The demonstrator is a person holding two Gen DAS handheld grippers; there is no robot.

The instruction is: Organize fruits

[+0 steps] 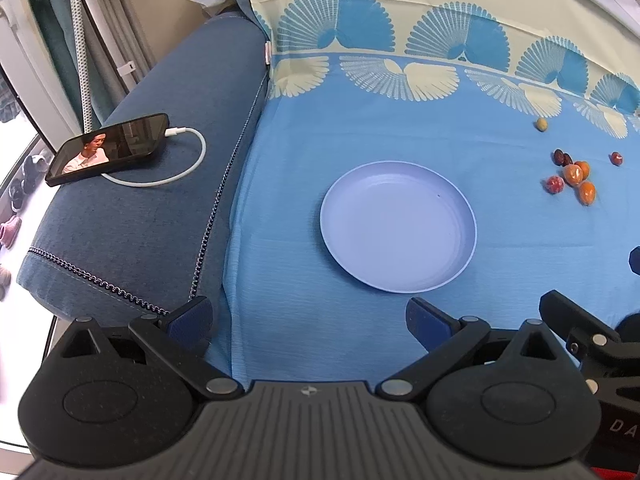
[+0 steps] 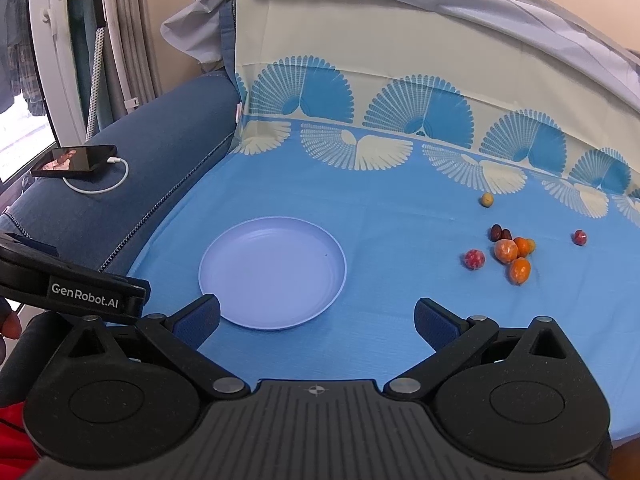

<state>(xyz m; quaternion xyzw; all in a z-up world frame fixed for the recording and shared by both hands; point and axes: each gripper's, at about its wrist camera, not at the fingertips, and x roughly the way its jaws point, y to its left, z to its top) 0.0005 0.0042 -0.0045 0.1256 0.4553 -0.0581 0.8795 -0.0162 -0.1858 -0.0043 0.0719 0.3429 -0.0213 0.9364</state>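
Note:
An empty lilac plate (image 1: 460, 256) (image 2: 224, 300) lies on a blue cloth. To its right is a small cluster of fruits (image 1: 574, 176) (image 2: 506, 251): orange ones, dark red ones and a reddish one (image 2: 474, 259). A red fruit (image 2: 579, 237) and a yellow-green one (image 2: 486, 199) lie apart from it. My left gripper (image 1: 308, 320) is open and empty, just short of the plate's near rim. My right gripper (image 2: 316, 320) is open and empty, near the plate's near right rim, with the fruits farther right.
A phone (image 1: 108, 148) (image 2: 74, 160) on a white charging cable lies on the blue sofa arm at the left. The patterned cloth rises up the backrest behind. The left gripper's body shows at the left edge of the right wrist view (image 2: 72, 288).

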